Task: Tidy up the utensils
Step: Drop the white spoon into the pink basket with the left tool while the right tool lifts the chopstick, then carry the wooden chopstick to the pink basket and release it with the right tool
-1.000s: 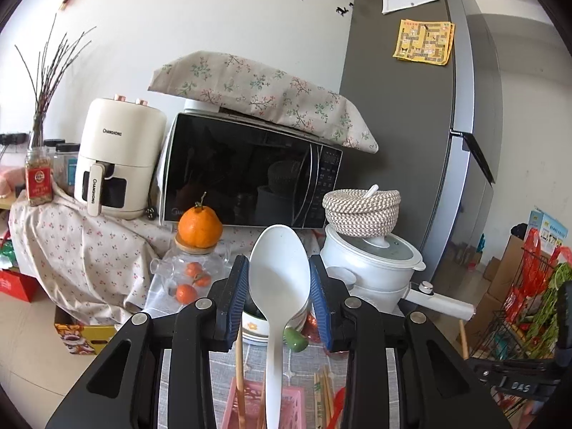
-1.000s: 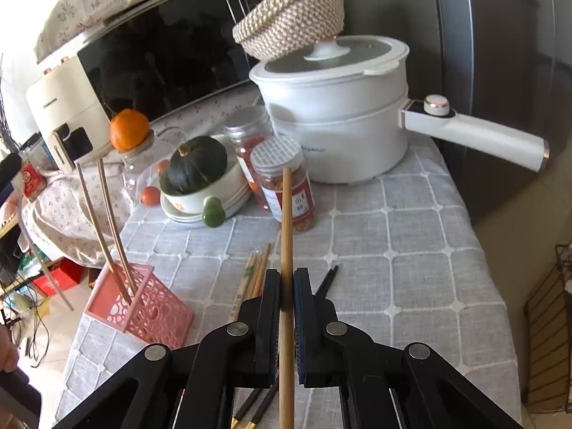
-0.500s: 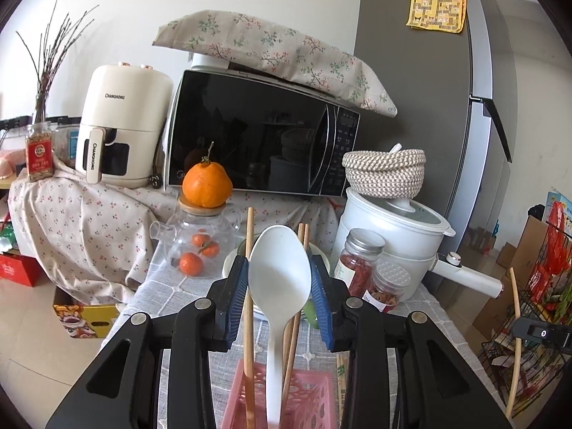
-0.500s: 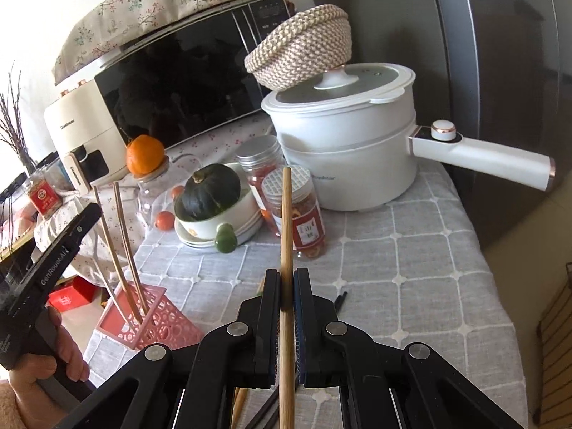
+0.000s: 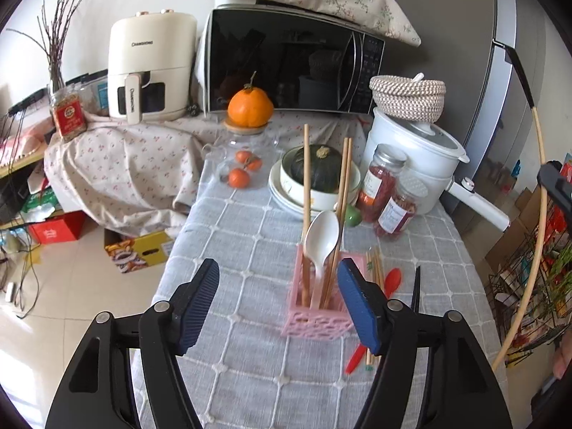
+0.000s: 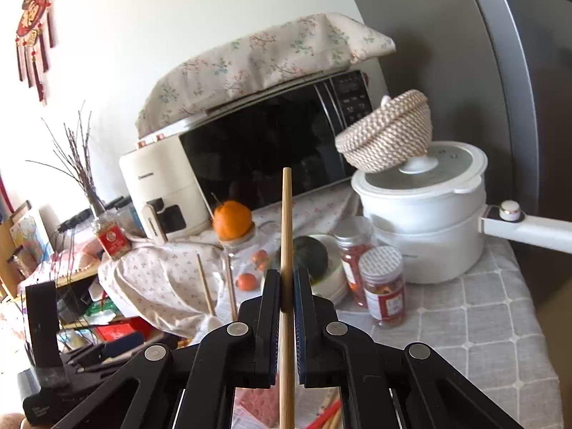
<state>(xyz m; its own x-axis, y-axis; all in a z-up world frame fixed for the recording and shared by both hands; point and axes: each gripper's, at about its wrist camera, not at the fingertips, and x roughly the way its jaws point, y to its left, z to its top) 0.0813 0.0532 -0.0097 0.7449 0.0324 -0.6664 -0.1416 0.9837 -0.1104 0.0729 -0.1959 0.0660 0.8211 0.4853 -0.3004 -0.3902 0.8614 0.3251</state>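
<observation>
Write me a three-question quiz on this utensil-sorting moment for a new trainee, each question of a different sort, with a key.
1. True or false: the white spoon stands in the pink holder along with wooden chopsticks.
2. Multiple choice: what is the right gripper clamped on? A) a red spoon B) a single wooden chopstick C) a jar lid
3. Fill in: the red spoon lies on the ______ tablecloth, on the side of the holder nearer the white pot.

Key
1. True.
2. B.
3. Grey checked.
</observation>
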